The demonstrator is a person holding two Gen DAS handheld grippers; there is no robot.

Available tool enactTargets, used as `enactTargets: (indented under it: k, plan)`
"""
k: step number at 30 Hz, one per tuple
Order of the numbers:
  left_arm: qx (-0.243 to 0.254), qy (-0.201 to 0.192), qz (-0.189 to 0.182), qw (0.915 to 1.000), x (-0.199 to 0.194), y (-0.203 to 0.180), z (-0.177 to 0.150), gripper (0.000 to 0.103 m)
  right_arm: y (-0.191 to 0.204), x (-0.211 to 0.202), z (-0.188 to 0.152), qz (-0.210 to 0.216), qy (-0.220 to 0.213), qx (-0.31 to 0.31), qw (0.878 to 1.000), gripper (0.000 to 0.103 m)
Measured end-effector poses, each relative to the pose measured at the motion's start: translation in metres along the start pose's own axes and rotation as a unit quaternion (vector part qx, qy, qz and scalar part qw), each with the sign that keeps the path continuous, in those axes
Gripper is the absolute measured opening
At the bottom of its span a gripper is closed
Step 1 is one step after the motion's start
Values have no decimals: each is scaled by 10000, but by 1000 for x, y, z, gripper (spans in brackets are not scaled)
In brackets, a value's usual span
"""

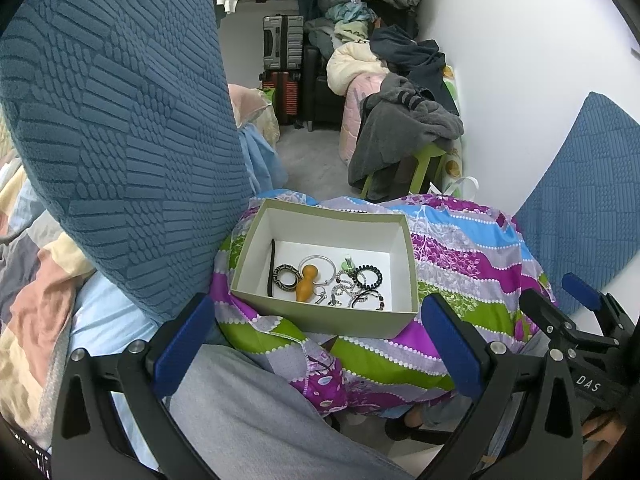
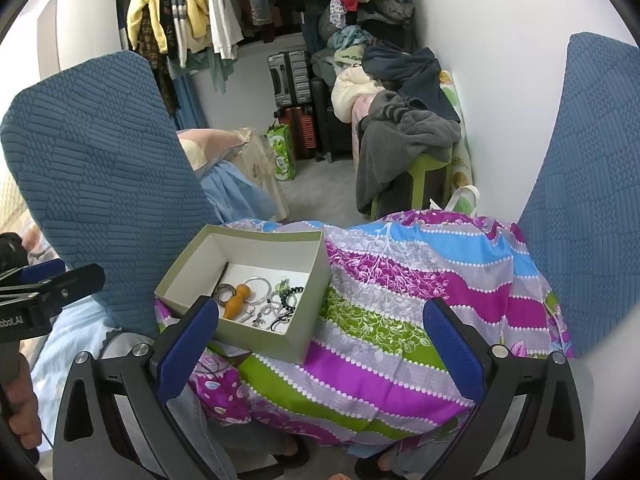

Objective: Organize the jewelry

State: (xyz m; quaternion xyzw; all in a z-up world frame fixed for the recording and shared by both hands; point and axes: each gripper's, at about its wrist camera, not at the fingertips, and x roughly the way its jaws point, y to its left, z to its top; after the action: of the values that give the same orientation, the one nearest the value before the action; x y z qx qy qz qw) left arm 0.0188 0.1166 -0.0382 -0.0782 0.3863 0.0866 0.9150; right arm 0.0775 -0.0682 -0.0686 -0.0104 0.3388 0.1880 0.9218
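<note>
Jewelry (image 1: 326, 282) lies heaped in the box (image 1: 400, 240) ahead of my left gripper (image 1: 320, 348) and my right gripper (image 2: 320, 344), both spread wide and empty; sorted or not, I can't judge.

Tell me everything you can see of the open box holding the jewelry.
The box is a lidless rectangular carton, cardboard by the look, pale grey-green outside and white inside. It sits slightly tilted on the patterned purple, blue and green cloth, between two blue chair backs. Its contents are bunched toward the near wall: an orange gourd-shaped piece, a silver bangle, a patterned ring, black coiled hair ties, beaded strands and a thin black stick. Neither gripper touches it.
</note>
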Motion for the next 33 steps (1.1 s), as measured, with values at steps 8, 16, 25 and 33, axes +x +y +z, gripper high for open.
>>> enactTargets:
  k: [8,16,25,33]
  plan:
    - [-66,-14,10,10000,0,3,0,103,1,0,0,8,0,25,10000,103]
    - [-28,9,40,10000,0,1,1,103,1,-2,2,-53,-50,89,9999,103]
    - [-19,11,47,10000,-1,-1,2,103,-1,-1,3,-61,-69,135,9999,103]
    - [-33,24,84,10000,1,1,2,103,-3,-6,4,-178,-181,150,9996,103]
